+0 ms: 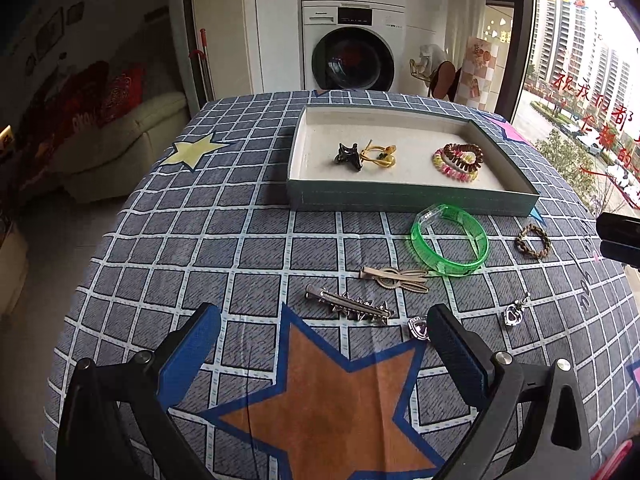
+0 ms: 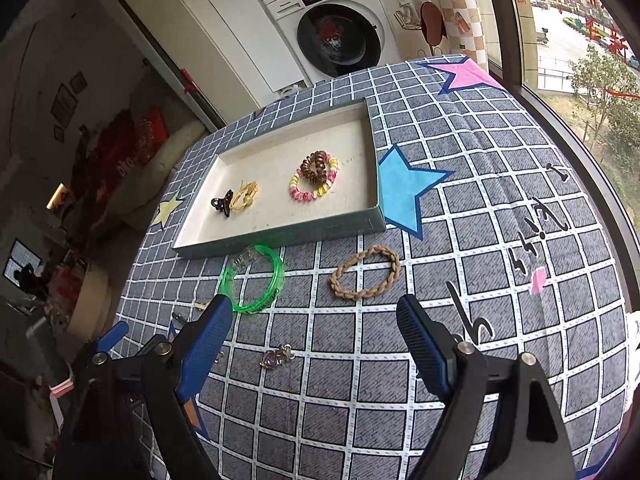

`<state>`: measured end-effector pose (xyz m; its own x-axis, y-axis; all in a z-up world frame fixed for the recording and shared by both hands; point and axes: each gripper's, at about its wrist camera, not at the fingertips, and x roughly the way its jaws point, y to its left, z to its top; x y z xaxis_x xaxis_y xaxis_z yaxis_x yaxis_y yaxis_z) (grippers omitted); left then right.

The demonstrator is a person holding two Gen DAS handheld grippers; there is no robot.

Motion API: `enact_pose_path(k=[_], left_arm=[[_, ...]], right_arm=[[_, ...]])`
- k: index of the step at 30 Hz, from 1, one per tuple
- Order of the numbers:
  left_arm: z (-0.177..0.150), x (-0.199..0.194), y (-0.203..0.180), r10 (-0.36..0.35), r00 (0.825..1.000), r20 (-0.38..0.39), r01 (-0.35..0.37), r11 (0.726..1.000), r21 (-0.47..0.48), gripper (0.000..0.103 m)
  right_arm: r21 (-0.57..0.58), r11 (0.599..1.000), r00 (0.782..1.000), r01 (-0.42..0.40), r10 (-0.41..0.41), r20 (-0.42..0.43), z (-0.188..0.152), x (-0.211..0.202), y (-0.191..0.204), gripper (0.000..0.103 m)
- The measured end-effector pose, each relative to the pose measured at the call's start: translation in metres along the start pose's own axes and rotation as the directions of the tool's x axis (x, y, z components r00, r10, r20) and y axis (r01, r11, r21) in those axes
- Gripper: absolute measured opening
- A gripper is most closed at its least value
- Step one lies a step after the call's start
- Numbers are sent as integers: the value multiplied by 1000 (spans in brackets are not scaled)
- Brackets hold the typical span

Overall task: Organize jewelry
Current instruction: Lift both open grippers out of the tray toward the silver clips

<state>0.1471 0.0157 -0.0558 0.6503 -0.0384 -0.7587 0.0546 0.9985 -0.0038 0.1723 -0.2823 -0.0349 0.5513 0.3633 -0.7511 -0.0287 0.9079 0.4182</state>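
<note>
On the desk, covered by a checked cloth with stars, a shallow tray (image 1: pixel 416 196) sits toward the far side, and the pieces already sorted lie in it: a black claw clip (image 1: pixel 349 156) touching a yellow hair tie (image 1: pixel 378 155), and well apart from them a pile of coil ties (image 1: pixel 458 160). Grouping like with like seems the reason for that gap.

The rest lies loose on the cloth just in front of the tray, probably laid out flat so each can be taken singly. A clear green bangle (image 1: pixel 450 240) lies near the tray's front wall; a braided tan band (image 2: pixel 365 272) sits beside it. Nearer are a beige clip (image 1: pixel 396 279), a spiked silver barrette (image 1: pixel 348 306), a small crest-shaped charm (image 1: pixel 418 329) and a heart pendant (image 1: pixel 513 312).

The left gripper (image 1: pixel 320 344) hangs over the orange star with its jaws wide apart and nothing between them; the barrette lies just beyond its tips. The right gripper (image 2: pixel 316 320) is likewise spread wide and empty, above bare cloth between the bangle and the tan band, with the pendant below it. Either piece looks an easy next pick.
</note>
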Motion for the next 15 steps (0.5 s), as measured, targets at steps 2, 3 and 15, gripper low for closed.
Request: enact_pose_path(k=[2,3,15], left_arm=[[-5,3,2,-5,1000,-21,5,1000,1,103],[-7,5,3,-2,1000,-26,2,1000,0,103],[3,30,27,13,993,-117,-37,979,-201,103]], right_arm=[[-4,1000,1000,14,-14,-22,-12,3,1,86],[-8,1000,999,22,-22,-32,-17,4,2,86],[-97,988,985,124,-134,-104,-56,31,26,86]])
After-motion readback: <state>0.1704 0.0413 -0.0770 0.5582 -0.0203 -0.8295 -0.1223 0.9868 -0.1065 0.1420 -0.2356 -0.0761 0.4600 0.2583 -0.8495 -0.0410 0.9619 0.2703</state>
